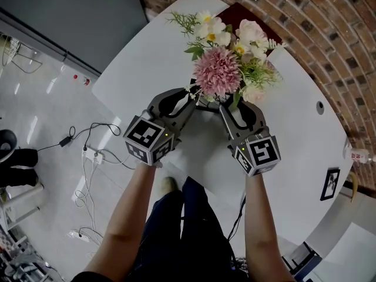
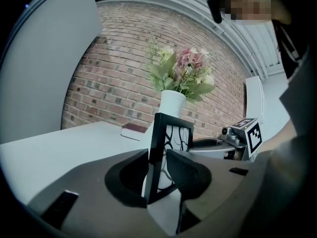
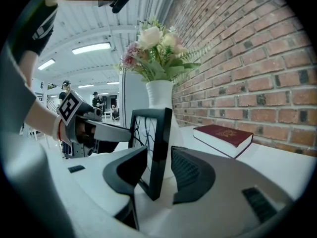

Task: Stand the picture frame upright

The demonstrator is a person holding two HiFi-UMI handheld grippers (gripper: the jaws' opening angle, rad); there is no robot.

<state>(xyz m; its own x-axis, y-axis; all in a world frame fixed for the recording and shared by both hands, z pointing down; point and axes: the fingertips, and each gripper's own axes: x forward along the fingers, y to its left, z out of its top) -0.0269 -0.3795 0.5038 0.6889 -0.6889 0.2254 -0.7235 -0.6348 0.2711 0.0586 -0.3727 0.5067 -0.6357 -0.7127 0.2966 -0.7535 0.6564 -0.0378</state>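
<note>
Picture frame (image 2: 173, 138): upright on white table (image 1: 147, 69), just in front of white vase (image 2: 172, 103) of flowers (image 2: 183, 71).
Left hand-held gripper (image 2: 157, 160): jaws apart, straddling one side edge of frame; nothing clamped, gap visible at one pad.
Right hand-held gripper (image 3: 159, 155): same condition at opposite edge.
Rear stand not visible; self-support probable, unconfirmed.
Hazard: pad snags frame edge on withdrawal; frame tips forward flat or back against vase.
Hazard: uneven pull-back twists frame off balance.

Grey left gripper (image 1: 189, 98), right gripper (image 1: 226, 109), black-white marker cubes (image 1: 148, 138), dark trousers (image 1: 176, 234)
</note>
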